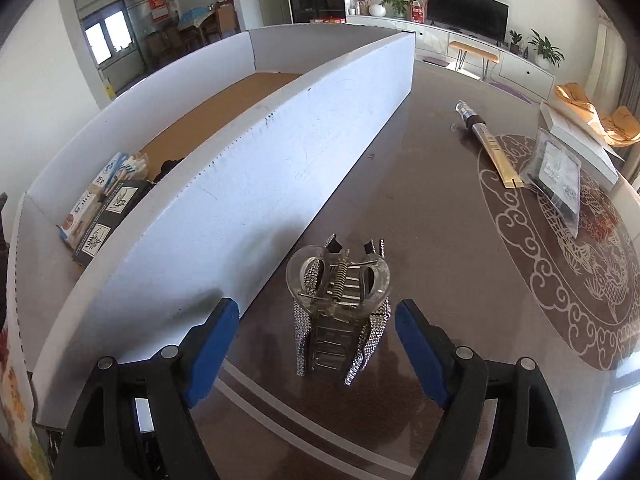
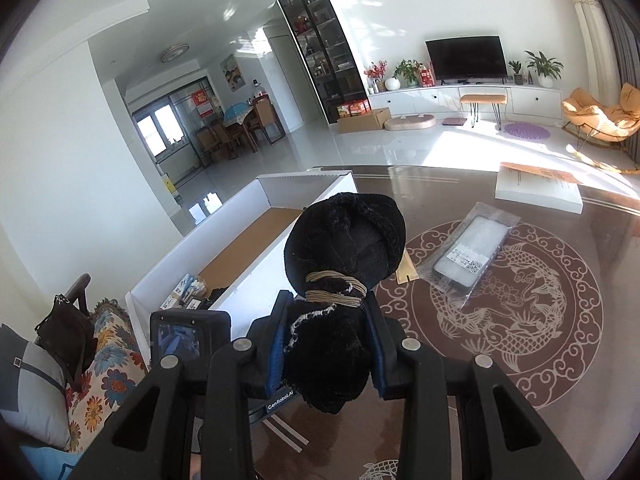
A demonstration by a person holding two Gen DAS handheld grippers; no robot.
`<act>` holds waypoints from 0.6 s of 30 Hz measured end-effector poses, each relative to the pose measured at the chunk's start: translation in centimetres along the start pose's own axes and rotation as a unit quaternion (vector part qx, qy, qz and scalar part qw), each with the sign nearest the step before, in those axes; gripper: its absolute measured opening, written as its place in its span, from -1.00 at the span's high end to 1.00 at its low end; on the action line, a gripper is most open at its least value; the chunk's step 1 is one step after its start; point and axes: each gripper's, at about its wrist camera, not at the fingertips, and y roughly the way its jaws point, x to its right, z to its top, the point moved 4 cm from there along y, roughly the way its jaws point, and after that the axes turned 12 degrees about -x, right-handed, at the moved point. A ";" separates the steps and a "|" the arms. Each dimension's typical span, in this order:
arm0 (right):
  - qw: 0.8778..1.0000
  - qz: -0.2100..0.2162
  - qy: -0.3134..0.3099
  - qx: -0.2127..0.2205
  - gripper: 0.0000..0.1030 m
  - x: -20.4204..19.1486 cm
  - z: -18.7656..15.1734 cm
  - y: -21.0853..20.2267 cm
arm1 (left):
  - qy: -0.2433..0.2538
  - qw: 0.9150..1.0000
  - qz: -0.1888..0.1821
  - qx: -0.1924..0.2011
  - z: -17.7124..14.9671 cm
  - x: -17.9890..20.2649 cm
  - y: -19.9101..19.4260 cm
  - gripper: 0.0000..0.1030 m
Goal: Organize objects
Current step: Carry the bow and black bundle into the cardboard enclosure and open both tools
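Room: bright living room, a dark television (image 2: 465, 57) on a long white cabinet at the far wall, potted plants beside it, an orange lounge chair (image 2: 604, 118) at far right.
Tabletop (image 1: 400, 168): dark brown and glossy, with a pale round fish-and-cloud pattern on its right half.
White box (image 1: 256, 184): long, low, open-topped, with a brown cardboard floor, lying along the left side of the tabletop; small printed packets (image 1: 96, 208) sit at its near end.
Left claw (image 1: 316, 350): spread wide, blue pads to either side of the hair clip (image 1: 340, 312), neither pad touching it.
Hair clip: clear plastic with rhinestone-covered teeth and a metal spring, standing on the tabletop just right of the box's near wall.
Right claw (image 2: 326, 350): clenched on a black fuzzy bundle (image 2: 340, 276), raised above the tabletop near the box.
Black fuzzy bundle: soft dark fabric bound around its middle with pale cord, its upper part bulging out beyond the pads.
Bagged phone case (image 2: 472, 256): in a clear plastic sleeve, lying flat on the round pattern to the right.
Slim tube (image 1: 486, 142): gold and clear, lying on the tabletop just left of the bagged case.
White booklet (image 2: 538, 188): at the far right edge of the tabletop, in sunlight.
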 end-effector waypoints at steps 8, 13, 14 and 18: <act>1.000 -0.001 -0.006 -0.011 0.33 -0.3 -0.6 0.7 | 0.024 0.999 -0.043 0.005 1.2 1.3 2.6 -0.04; 1.000 -0.012 -0.016 -0.011 0.33 -0.7 -0.2 0.5 | 0.018 0.995 -0.102 0.011 0.0 0.1 1.1 -0.01; 1.000 -0.012 -0.017 -0.012 0.33 -0.8 0.1 0.7 | 0.019 0.992 -0.120 0.018 -0.2 -0.2 -0.1 -0.01; 0.999 -0.004 -0.031 -0.013 0.32 -2.2 1.9 2.0 | 0.020 0.983 -0.174 0.061 -0.7 -2.6 -5.9 -0.01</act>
